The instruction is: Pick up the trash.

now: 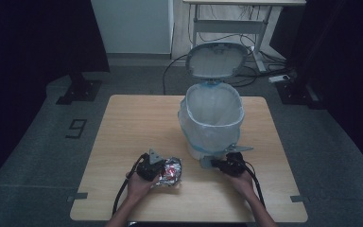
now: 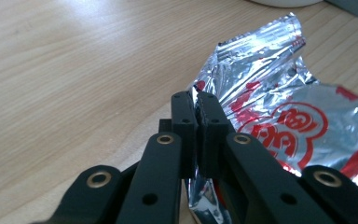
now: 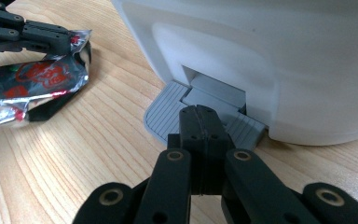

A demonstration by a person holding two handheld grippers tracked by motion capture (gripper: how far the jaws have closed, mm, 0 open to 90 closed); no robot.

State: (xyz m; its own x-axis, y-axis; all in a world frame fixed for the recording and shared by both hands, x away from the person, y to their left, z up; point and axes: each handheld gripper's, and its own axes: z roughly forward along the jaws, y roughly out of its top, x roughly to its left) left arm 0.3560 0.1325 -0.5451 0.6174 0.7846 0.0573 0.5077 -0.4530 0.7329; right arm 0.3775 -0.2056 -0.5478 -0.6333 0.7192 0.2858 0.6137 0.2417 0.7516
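The foil wrapper (image 1: 170, 172) is a crumpled silver packet with red printing, a round red emblem showing on its face in the left gripper view (image 2: 279, 116). It lies flat on the near middle of the wooden table (image 1: 132, 123), just left of the white pedal bin (image 1: 212, 118), with one creased corner standing up off the wood. In the right gripper view the wrapper (image 3: 37, 79) looks darker on its shaded side and bright along its folded rim.

The bin stands at the middle right of the table, lined with a pale bag, its grey lid (image 1: 216, 60) tipped up and back. Its grey ribbed pedal (image 3: 168, 116) juts out at the near foot of the bin, low against the tabletop. The left half of the table is bare wood out to the left and far edges, and a strip of bare wood runs along the near edge in front of both hands. Between wrapper and pedal there is a narrow gap of table.

The left gripper (image 2: 198, 105) sits at the wrapper's left edge, its jaws clamped together on a fold of the foil, which shows pinched between the pads. The right gripper (image 3: 200, 116) has its jaws pressed together with nothing between them, the tips resting on top of the pedal at the near side of the bin.
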